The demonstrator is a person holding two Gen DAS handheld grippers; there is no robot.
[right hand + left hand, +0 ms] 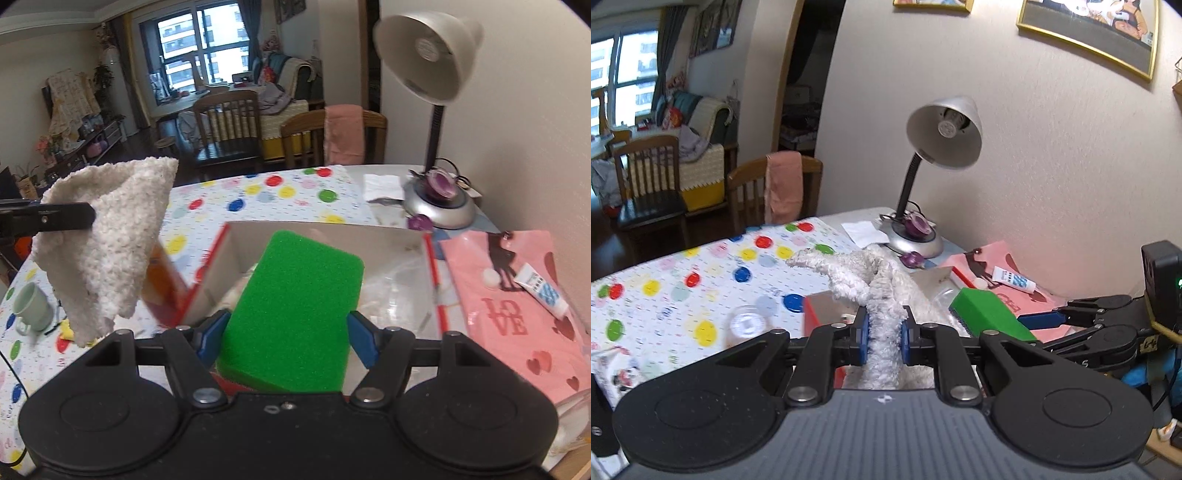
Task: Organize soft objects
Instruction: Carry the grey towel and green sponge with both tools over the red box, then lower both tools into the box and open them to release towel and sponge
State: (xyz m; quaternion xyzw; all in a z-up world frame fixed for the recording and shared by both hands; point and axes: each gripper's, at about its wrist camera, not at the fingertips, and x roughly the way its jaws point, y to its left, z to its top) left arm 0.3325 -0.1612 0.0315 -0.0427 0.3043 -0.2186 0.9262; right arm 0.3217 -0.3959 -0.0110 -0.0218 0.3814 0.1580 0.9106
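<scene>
- The red-edged cardboard box (388,236) sits open on the table (373,171). Inside there's crinkly clear plastic (399,291) and something pale at the bottom left, too hidden to name.
- The right gripper (286,328) is clamped on a green sponge (295,314), blue pads pressing both long sides, and it hangs right over the box opening.
- The left gripper (883,334) is pinched nearly closed on a fluffy white cloth (882,295). In the right wrist view that cloth (110,243) dangles in the air just left of the box, over the polka-dot tablecloth (258,195).
- The sponge blocks most of the box floor, and the box's near wall is cut off behind the gripper body.
- A blurry orange thing against the box's left outside wall, can't make it out.
- Open space is on the left: dotted cloth with only a green mug (31,306) near the edge.
- The right side is crowded: pink LOVE bag (517,325) with a small tube (543,291) on it, and a desk lamp (436,206) near the wall.
</scene>
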